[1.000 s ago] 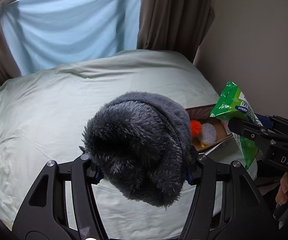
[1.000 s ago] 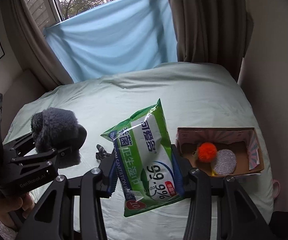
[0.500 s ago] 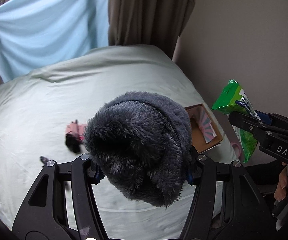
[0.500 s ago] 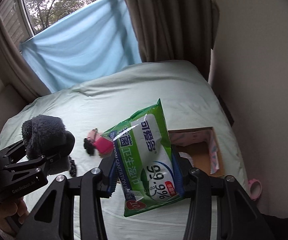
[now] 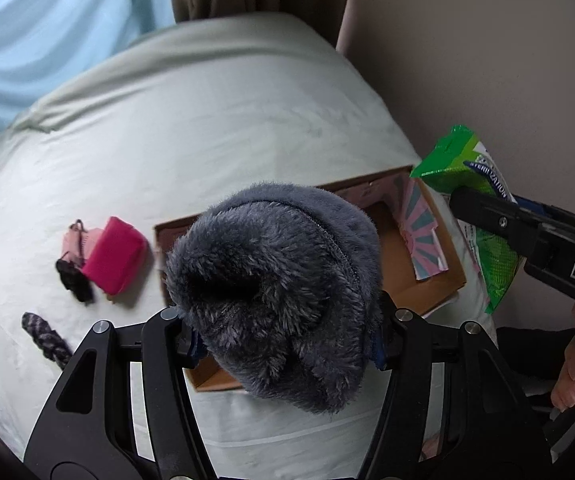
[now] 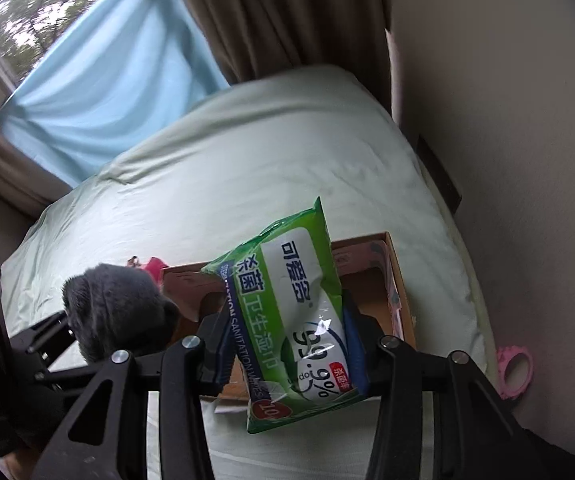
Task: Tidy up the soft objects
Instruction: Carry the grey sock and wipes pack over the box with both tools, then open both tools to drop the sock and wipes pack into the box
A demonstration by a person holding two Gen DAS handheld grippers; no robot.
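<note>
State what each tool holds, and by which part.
Left tool: grey fuzzy pouch, pinched across its lower sides. Right tool: green wipes pack, clamped across its lower half by the side edges.

The fuzzy grey toy (image 5: 275, 292) hides the middle of the cardboard box (image 5: 427, 276), so what lies on the box floor cannot be seen. The green wipes pack (image 6: 299, 316) covers most of the box in the right view too. The dark braided thing (image 5: 43, 338) on the bed (image 5: 207, 120) runs behind the tongs' frame. The pink ring (image 6: 513, 372) beside the bed is too blurry to name.
</note>
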